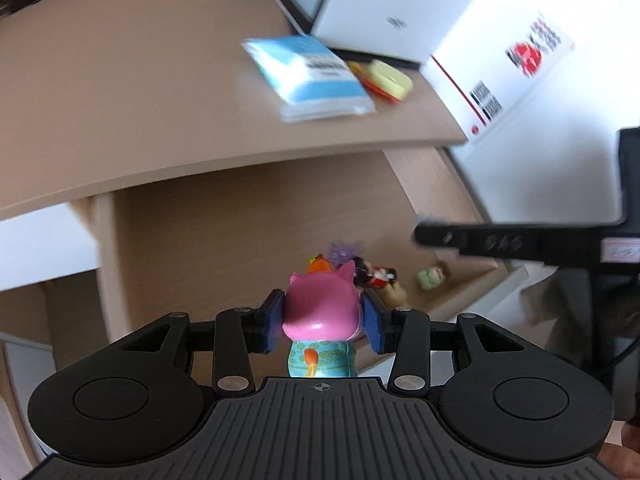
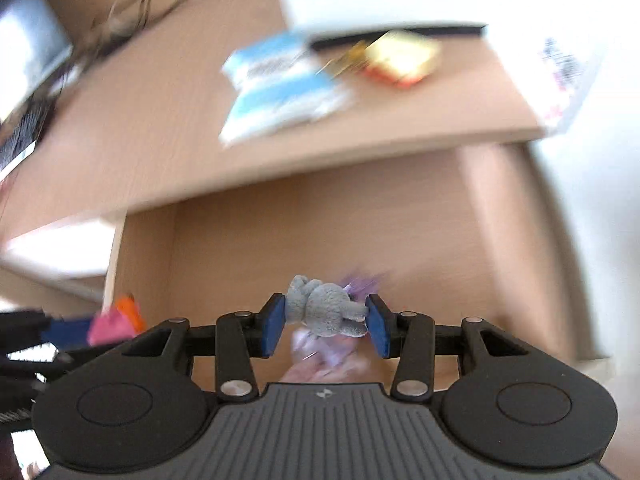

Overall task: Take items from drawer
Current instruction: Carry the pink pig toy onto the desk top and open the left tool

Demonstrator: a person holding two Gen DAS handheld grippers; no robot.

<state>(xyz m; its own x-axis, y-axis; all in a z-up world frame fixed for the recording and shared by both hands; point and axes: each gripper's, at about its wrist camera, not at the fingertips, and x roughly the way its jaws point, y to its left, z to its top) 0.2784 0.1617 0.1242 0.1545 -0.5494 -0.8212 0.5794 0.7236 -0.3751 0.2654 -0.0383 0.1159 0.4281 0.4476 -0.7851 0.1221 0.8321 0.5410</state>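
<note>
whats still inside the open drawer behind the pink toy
Beyond the pink toy, the drawer holds a small green figure and a red-and-black figure. The toy hides whatever lies directly behind it.

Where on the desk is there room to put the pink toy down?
The desk top is bare left of the blue packet, out to its front edge. It is crowded behind the packet, by the yellow case and the white box.
</note>
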